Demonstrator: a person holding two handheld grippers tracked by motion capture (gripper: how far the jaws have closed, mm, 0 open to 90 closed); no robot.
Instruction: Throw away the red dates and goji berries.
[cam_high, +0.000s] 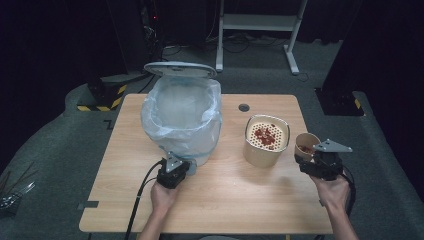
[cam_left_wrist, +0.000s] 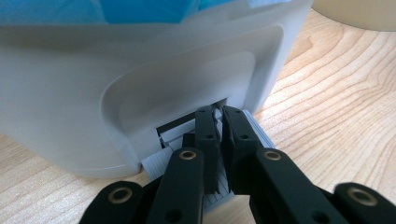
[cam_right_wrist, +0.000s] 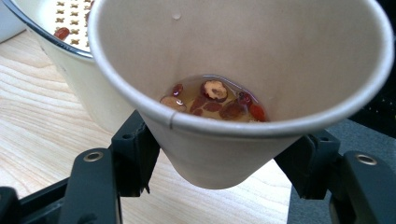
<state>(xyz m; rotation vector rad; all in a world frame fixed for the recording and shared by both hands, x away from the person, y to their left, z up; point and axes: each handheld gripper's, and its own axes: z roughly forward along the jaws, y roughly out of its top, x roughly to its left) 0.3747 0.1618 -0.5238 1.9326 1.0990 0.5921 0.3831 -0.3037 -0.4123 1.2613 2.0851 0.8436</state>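
A white pedal bin (cam_high: 182, 120) lined with a pale blue bag stands at the back left of the table, its lid (cam_high: 180, 69) raised. My left gripper (cam_high: 175, 170) is shut, and its tips (cam_left_wrist: 218, 114) rest on the ribbed pedal (cam_left_wrist: 156, 163) at the foot of the bin (cam_left_wrist: 93, 84). My right gripper (cam_high: 307, 156) is shut on a paper cup (cam_high: 306, 144) and holds it above the table's right edge. The cup (cam_right_wrist: 224, 140) holds a little amber liquid with red dried fruit and is tilted toward the camera. Beside it stands a cream container (cam_high: 267, 140) with a perforated insert holding red fruit.
The wooden table (cam_high: 225, 200) has a round cable hole (cam_high: 244, 107) near its back edge. A white desk frame (cam_high: 260, 22) stands on the floor behind. A black block with yellow stripes (cam_high: 102, 95) lies off the back left corner.
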